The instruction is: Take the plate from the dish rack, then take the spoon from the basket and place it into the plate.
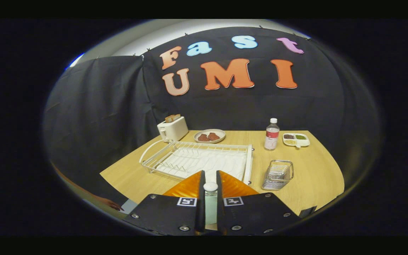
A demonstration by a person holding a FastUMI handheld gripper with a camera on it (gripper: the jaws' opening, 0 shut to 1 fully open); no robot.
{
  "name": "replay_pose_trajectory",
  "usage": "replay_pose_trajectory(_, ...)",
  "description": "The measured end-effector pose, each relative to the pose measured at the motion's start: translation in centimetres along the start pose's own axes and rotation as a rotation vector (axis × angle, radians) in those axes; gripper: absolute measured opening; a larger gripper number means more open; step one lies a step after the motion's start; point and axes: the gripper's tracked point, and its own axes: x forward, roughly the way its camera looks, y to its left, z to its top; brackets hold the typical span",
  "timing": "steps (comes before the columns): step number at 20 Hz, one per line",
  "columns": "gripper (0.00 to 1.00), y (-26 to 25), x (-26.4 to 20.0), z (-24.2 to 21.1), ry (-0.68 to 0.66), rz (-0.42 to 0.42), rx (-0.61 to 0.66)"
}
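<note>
Using the dish rack (197, 161) as the landmark, left to right: a toaster (172, 129) sits behind its far left corner, and a small dish with brown food (209, 136) is just behind its back rail. The rack itself looks bare to me, with no plate standing in the wires.

Right at the rack's near edge is the gripper (210, 173), clenched on a pale slim thing with a rounded end. I'm reading that as the spoon (210, 200). It's pinched between both fingers, and its long axis runs straight along them, with the rounded end pointing at the rack.

To the right of the rack's far corner stands a bottle (271, 134). Nearer, off the rack's right side, is the wire basket (277, 174), which looks empty as far as I can tell. Beyond that, a sectioned snack tray (296, 139) sits near the table's (317, 177) back edge.

My guess is the spoon is in hand and only the drop into the plate is left. What matters is keeping it lengthwise as it goes down.
</note>
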Motion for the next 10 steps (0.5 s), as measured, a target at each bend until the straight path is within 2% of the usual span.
replay_pose_trajectory(2, 0.13, 1.1, 1.0, -1.0, 0.011, 0.038, -0.006)
replay_pose_trajectory(10, 0.13, 2.9, 5.0, -4.0, 0.037, 0.087, -0.006)
